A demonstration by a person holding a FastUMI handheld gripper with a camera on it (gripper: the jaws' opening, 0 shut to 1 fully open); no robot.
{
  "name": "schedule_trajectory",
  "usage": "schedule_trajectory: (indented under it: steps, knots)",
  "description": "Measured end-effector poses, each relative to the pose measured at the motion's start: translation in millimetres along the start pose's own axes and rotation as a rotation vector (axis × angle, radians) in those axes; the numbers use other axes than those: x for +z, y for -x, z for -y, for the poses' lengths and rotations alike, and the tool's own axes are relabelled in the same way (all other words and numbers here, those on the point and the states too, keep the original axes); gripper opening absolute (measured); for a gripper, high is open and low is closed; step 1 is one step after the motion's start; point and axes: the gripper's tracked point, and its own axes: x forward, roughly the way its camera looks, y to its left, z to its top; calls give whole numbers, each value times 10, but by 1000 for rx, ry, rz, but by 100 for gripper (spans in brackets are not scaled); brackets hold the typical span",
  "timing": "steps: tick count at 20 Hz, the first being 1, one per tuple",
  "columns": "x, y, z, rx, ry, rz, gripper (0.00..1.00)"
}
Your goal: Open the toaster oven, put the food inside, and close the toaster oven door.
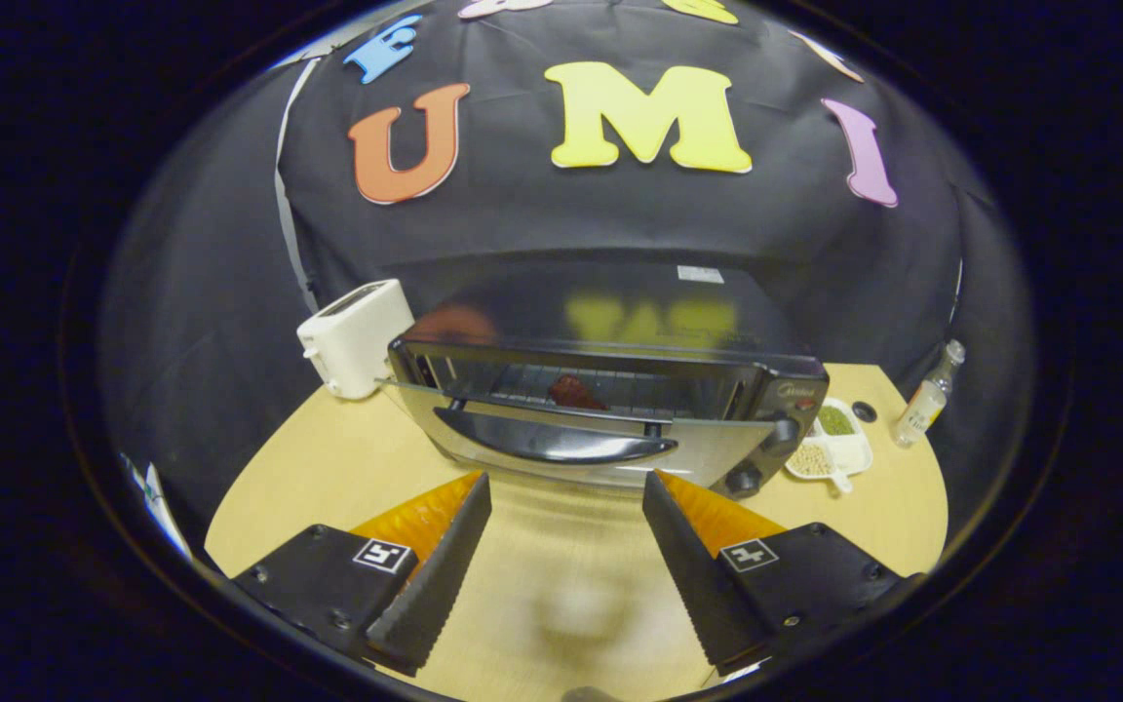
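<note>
The toaster oven (610, 409) sat on the desk (328, 468) at twelve o'clock from the fingers (425, 575), just beyond their tips, its front facing back toward them. Its door (561, 458) hung part-way down, the long dark handle (554, 444) running nine to three o'clock, square across the line of reach. A reddish piece of food (576, 392) lay on the rack inside, so closing looked like the remaining step. The gripper (566, 575) stood wide apart and empty, straddling the handle's middle span. A white toaster (355, 336) stood at ten o'clock, a divided dish (830, 444) and a small bottle (927, 395) at two o'clock.
</note>
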Motion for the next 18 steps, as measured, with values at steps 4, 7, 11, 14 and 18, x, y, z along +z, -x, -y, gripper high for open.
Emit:
schedule_trajectory:
  steps: [4,7,11,14,18]
  knots:
    - [-41,102,53,2,-23,2,100]
    - [-66,224,204,-23,-32,14,100]
    - [-149,431,407,-61,-30,32,100]
    - [-247,640,567,-98,-32,39,100]
    - [-375,1038,841,-156,-46,53,100]
